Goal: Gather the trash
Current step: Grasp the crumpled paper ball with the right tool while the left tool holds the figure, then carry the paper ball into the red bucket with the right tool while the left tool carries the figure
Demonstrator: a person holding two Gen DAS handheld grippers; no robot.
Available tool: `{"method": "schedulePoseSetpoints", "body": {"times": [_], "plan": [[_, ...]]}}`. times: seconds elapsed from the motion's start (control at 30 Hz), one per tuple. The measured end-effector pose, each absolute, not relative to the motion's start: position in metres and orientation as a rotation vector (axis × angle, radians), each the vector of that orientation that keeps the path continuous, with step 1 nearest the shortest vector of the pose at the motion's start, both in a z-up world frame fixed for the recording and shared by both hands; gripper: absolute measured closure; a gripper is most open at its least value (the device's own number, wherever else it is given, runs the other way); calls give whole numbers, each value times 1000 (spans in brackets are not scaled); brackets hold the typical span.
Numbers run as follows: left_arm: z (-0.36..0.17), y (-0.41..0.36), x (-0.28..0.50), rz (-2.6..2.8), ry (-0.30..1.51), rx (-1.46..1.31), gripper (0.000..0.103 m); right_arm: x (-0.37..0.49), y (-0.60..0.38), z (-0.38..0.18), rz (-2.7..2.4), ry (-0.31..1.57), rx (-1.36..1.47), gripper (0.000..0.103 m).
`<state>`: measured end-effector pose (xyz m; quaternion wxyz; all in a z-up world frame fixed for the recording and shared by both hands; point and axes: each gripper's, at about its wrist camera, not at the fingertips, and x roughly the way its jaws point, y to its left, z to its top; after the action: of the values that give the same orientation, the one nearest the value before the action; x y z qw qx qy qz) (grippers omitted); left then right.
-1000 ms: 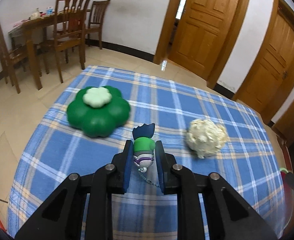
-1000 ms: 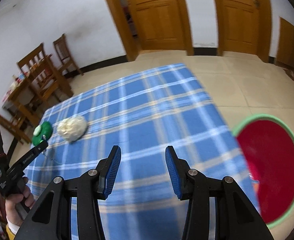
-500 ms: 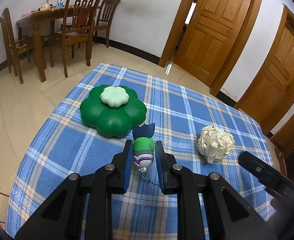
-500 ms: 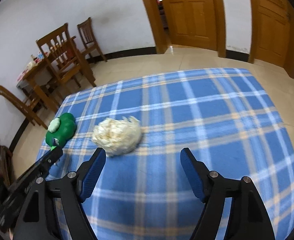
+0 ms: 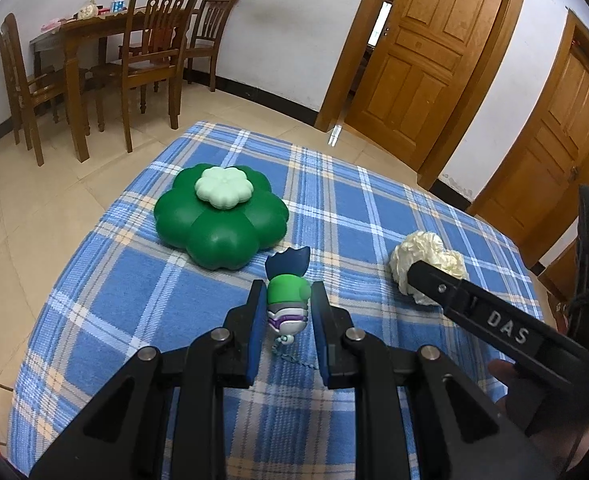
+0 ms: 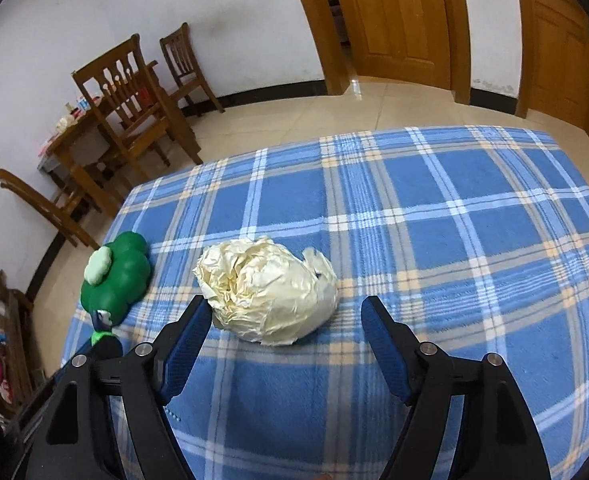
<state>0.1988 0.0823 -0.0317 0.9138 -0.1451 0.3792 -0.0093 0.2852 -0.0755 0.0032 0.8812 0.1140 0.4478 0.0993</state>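
A crumpled cream paper ball lies on the blue plaid tablecloth. My right gripper is open wide, its blue pads on either side of the ball's near edge. The ball also shows in the left wrist view, with a right finger in front of it. My left gripper is shut on a small green and purple toy figure with a blue crest and a bead chain hanging below.
A green clover-shaped container with a pale lid sits at the cloth's left end, also in the right wrist view. Wooden chairs and a dining table stand beyond on the tiled floor. Wooden doors line the far wall.
My right gripper has swung left from the red bin side, opened wider and closed in around the paper ball. My left gripper has kept the toy and moved slightly forward.
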Motion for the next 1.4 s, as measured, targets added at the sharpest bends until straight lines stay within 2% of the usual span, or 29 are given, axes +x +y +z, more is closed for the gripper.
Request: {"method": "schedulePoseSetpoints", "body": {"times": [0.03, 0.23, 0.6, 0.9, 1.4], "plan": [[-32, 81, 199, -20, 783, -299, 82, 286, -75, 2, 214, 938, 233, 47], [-34, 77, 201, -26, 791, -302, 82, 280, -79, 6, 236, 926, 232, 54], [-34, 67, 200, -33, 785, -284, 81, 233, -119, 38, 216, 848, 249, 54], [-28, 53, 192, -110, 782, -305, 81, 176, -188, 55, 90, 800, 313, 54], [0, -9, 168, -244, 772, -213, 81, 87, -305, 44, -232, 761, 423, 53]]}}
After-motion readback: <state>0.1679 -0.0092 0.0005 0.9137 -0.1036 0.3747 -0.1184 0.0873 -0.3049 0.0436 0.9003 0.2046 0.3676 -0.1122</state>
